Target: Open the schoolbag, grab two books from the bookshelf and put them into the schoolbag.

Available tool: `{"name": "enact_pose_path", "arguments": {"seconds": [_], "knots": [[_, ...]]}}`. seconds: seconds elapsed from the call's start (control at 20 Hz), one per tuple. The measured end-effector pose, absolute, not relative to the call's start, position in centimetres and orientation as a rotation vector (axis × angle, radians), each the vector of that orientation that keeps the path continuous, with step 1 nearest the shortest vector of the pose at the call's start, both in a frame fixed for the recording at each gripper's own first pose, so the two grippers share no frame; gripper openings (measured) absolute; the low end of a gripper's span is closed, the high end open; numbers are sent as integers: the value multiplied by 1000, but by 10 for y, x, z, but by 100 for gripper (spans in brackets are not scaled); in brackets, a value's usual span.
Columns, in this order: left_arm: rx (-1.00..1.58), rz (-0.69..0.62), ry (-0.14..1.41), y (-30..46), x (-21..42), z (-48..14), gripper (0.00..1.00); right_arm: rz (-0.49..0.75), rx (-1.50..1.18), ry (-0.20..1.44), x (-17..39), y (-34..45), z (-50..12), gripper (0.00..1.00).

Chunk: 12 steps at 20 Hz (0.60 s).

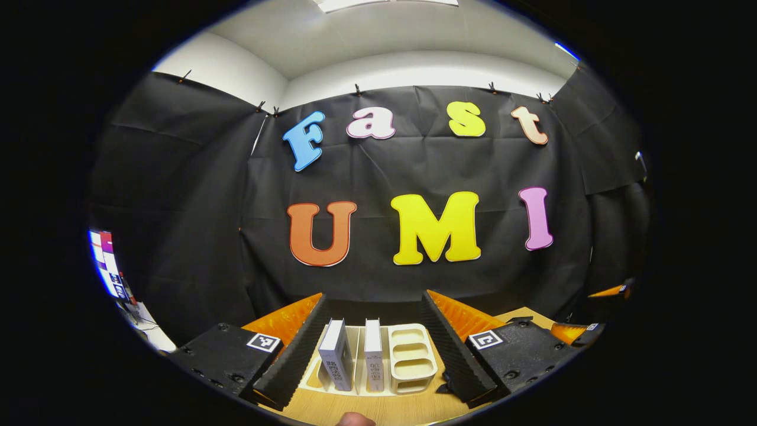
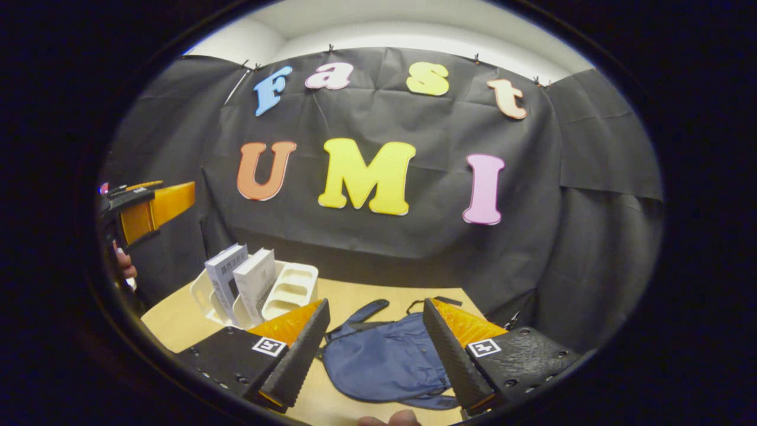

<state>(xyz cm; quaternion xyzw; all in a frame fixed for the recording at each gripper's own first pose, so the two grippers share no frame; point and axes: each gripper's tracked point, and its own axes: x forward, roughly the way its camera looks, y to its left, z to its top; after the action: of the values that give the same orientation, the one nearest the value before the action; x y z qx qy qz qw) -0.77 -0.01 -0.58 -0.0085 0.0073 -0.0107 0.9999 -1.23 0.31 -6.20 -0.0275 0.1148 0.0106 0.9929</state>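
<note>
1. In the left gripper view, the left claw [image 1: 378, 378] has its two fingers spread wide apart, with nothing held between them.
2. Framed in the gap between those fingers stands a pale bookshelf [image 1: 408, 361] on the wooden desk [image 1: 378, 411], close to the black cloth wall.
3. Two books stand upright in the shelf's left slots: the left book [image 1: 335, 354] and, just beside it, the right book [image 1: 373, 354]. Both show their spines toward the camera. The slots to their right are open trays.
4. At the far right edge of this view, part of the other gripper [image 1: 609, 291] shows, too small to judge.
5. In the right gripper view, the right claw [image 2: 375, 367] is also spread wide, gripping nothing.
6. Between and beyond its fingers lies the blue schoolbag [image 2: 384, 361], flat on the desk [image 2: 177, 322], its straps trailing toward the wall. Whether it is zipped cannot be told.
7. To the left of the bag, well apart from it, sits the bookshelf [image 2: 293, 290] with both books [image 2: 254, 283] leaning in it.
8. At the far left edge, the left claw [image 2: 148, 210] hangs above the desk, held by a hand [image 2: 123, 263].
</note>
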Motion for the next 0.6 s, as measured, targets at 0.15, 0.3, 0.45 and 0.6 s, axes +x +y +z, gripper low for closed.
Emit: {"name": "enact_pose_path", "arguments": {"seconds": [0.15, 0.3, 0.45, 0.6], "knots": [[-6, -19, 21, 2, -11, -11, 100, 34, -90, 326, -10, 8, -90, 98], [4, -20, 40, 6, -14, -19, 99, 62, -156, 445, -10, 18, -132, 98], [10, -9, 54, 13, -18, -25, 100, 99, -206, 576, -7, 30, -175, 96], [2, -1, 67, 17, -23, -31, 100, 110, -243, 696, -8, 35, -212, 96]]}}
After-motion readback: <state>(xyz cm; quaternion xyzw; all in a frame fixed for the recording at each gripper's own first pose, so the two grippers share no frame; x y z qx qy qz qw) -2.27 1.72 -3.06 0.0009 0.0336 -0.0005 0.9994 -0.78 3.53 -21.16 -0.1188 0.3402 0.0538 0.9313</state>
